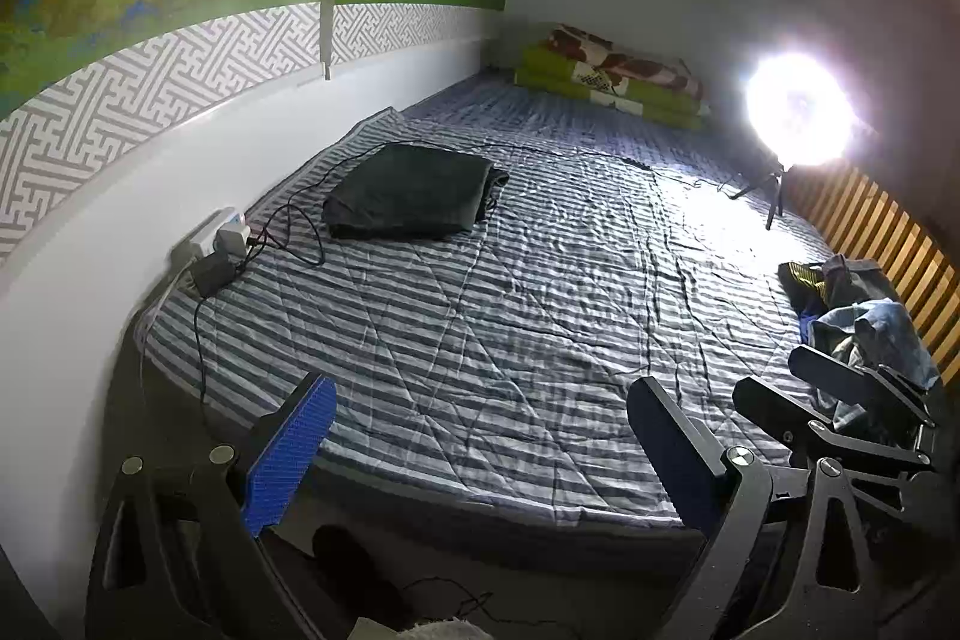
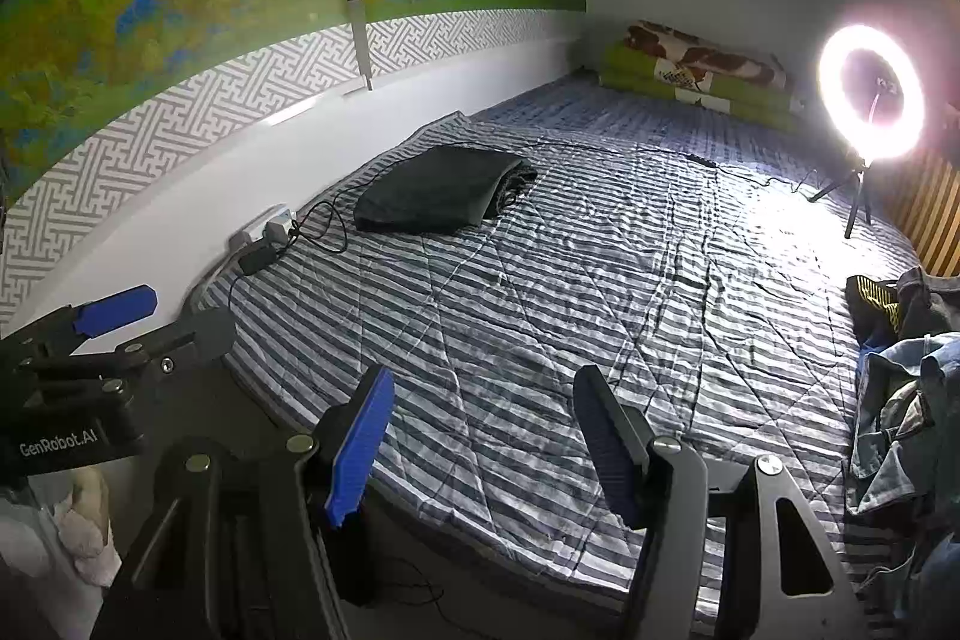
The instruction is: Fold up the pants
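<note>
A dark pair of pants (image 1: 414, 190) (image 2: 441, 190) lies folded into a flat rectangle on the far left part of the striped bed, near the wall. A heap of unfolded clothes (image 1: 864, 316) (image 2: 906, 400), with blue denim on top, sits at the bed's right edge. My left gripper (image 1: 480, 388) (image 2: 192, 316) hovers open over the near edge of the bed with nothing between its blue pads. To its right, my right gripper (image 2: 483, 382) (image 1: 771, 373) is open and holds nothing, with the clothes heap just to its right.
The striped quilt (image 1: 510, 292) covers the bed. A power strip (image 1: 222, 238) with black cables lies by the left wall. At the far right a lit ring light (image 2: 870, 91) stands on a small tripod. Folded blankets (image 2: 696, 70) lie at the far end and wooden slats (image 1: 888, 232) line the right side.
</note>
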A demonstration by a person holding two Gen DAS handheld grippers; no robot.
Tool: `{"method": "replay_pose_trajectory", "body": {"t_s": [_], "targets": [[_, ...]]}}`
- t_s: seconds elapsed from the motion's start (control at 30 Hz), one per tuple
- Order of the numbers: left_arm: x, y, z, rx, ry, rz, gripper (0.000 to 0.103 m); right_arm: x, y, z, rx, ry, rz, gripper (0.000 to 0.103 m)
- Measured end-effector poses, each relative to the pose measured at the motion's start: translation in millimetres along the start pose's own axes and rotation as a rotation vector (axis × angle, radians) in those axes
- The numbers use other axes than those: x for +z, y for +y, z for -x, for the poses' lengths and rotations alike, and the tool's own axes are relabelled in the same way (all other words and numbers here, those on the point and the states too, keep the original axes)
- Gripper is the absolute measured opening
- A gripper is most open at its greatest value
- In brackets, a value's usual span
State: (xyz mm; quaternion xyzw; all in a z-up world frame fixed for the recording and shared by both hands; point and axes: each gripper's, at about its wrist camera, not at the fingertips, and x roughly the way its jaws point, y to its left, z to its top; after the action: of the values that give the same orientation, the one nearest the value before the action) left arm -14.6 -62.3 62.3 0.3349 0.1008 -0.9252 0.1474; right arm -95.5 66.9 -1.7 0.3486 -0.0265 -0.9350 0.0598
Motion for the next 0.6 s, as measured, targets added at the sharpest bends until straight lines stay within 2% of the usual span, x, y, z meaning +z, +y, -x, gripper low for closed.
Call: {"method": "replay_pose_trajectory", "body": {"t_s": [0.6], "targets": [[2.0,0.4,-3.4,0.006,-0.007,-0.005,0.099,-1.3,3.0,-6.4,0.000,0.009,0.005,0.059]]}}
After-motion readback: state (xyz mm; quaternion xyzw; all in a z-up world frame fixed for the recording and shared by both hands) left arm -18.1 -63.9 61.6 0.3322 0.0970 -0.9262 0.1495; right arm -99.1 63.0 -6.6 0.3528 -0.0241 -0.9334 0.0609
